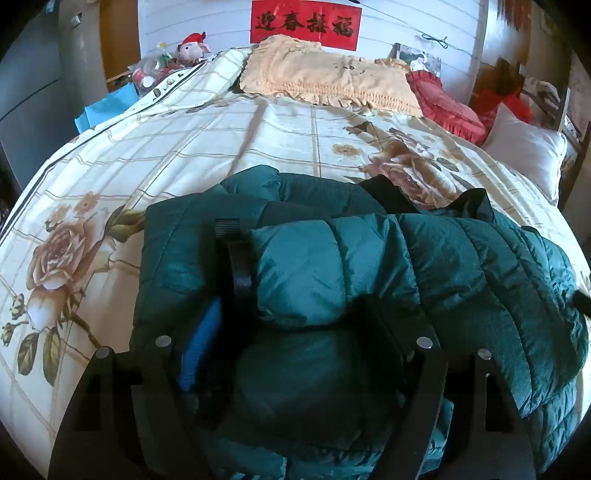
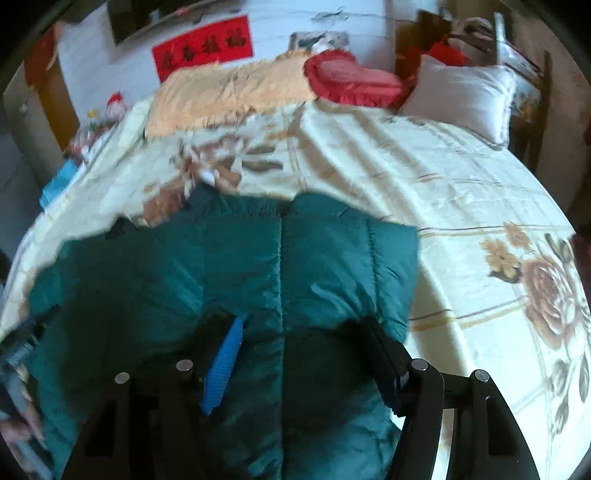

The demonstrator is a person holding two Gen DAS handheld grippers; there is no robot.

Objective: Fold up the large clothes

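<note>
A dark teal quilted puffer jacket (image 1: 332,266) lies on the floral bedspread (image 1: 184,147), partly folded, with a sleeve laid across its body and a black strap with velcro (image 1: 236,254) on it. My left gripper (image 1: 295,332) is open, its jaws wide apart over a bulging fold of the jacket, the blue pad (image 1: 201,350) on the left finger showing. In the right wrist view the jacket (image 2: 229,273) fills the lower left, somewhat blurred. My right gripper (image 2: 299,354) is open over the jacket's right part, jaws wide apart, blue pad (image 2: 223,365) visible.
At the head of the bed lie a peach frilled pillow (image 1: 325,74), a red heart cushion (image 1: 443,99) and a white pillow (image 1: 528,151). A red banner (image 1: 304,24) hangs on the wall. Clutter and a plush toy (image 1: 192,46) sit at the far left. Bedspread (image 2: 480,221) stretches right of the jacket.
</note>
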